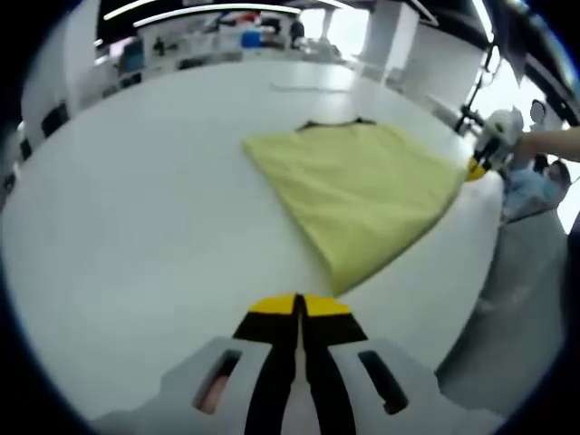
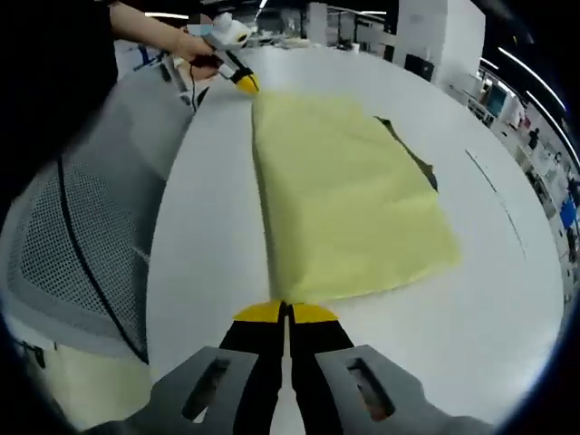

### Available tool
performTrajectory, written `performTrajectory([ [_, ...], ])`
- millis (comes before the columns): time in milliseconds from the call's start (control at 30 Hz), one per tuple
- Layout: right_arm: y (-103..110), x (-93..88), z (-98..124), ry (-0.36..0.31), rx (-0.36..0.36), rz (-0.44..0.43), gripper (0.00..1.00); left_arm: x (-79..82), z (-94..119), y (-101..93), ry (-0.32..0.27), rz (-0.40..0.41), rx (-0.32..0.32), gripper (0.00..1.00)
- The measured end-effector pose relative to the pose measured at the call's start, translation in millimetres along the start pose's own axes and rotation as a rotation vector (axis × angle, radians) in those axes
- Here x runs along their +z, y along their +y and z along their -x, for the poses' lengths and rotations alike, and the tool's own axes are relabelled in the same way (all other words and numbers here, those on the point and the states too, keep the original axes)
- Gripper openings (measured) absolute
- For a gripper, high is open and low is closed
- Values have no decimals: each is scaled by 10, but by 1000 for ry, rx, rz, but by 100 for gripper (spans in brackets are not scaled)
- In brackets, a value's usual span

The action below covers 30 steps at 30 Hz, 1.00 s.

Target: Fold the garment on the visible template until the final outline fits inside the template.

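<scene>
garment [image 1: 362, 195] folded on table [image 1: 136, 227] | left tongs [image 1: 298, 305] closed (empty) | right tongs [image 2: 285, 313] closed, at hem

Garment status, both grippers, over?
Left gripper shut, at garment corner. Right gripper shut, at opposite corner. Garment folded flat on white table. Dark template peeks out.

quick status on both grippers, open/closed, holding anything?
Left gripper: jaws shut, nothing visibly held, just short of the yellow garment.
Right gripper: jaws shut at the garment's near edge; whether cloth is pinched cannot be told.
</scene>
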State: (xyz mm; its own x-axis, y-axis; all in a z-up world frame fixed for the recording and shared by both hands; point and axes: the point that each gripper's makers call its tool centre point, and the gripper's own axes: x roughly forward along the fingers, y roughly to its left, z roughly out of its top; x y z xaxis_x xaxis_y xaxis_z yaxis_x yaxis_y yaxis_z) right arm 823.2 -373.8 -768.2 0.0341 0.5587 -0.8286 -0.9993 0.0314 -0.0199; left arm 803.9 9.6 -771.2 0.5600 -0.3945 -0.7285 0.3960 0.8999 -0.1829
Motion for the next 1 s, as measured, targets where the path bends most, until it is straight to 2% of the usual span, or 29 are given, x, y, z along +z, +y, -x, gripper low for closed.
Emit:
performTrajectory([
  [100, 16, -45, -62, -3, -17, -29, 1, -40, -5, -54, 14, -14, -9, 0],
  [200, 28, -95, -113, -9, -33, -72, 2, 11, -51, -169, -10, 1, -33, 0],
  [267, -7, -78, -105, -35, -57, -107, 2, 81, -100, -246, -30, 5, -51, 0],
  [367, -19, -106, -84, -33, -69, -111, 2, 92, -175, -299, -14, -17, -58, 0],
  [600, -13, -148, -14, -23, -111, -171, 3, 78, -147, -241, 6, -33, -39, 0],
  [700, -32, -243, 98, 0, -170, -220, 5, 64, -66, -137, 39, -50, 16, 0],
  [733, -83, -241, 169, -5, -221, -219, 7, 79, -44, -121, 39, -55, 29, 0],
  [867, -189, -104, 350, -55, -341, -262, 8, 290, -4, -260, -27, -59, 9, 0],
  [933, -254, 47, 378, -125, -395, -328, 5, 379, -58, -439, -55, -85, -51, 0],
  [967, -280, 213, 368, -206, -414, -376, 5, 408, -107, -532, -57, -114, -71, 0],
  [1000, -279, 329, 342, -259, -414, -392, 4, 384, -174, -591, -35, -135, -75, 0],
])
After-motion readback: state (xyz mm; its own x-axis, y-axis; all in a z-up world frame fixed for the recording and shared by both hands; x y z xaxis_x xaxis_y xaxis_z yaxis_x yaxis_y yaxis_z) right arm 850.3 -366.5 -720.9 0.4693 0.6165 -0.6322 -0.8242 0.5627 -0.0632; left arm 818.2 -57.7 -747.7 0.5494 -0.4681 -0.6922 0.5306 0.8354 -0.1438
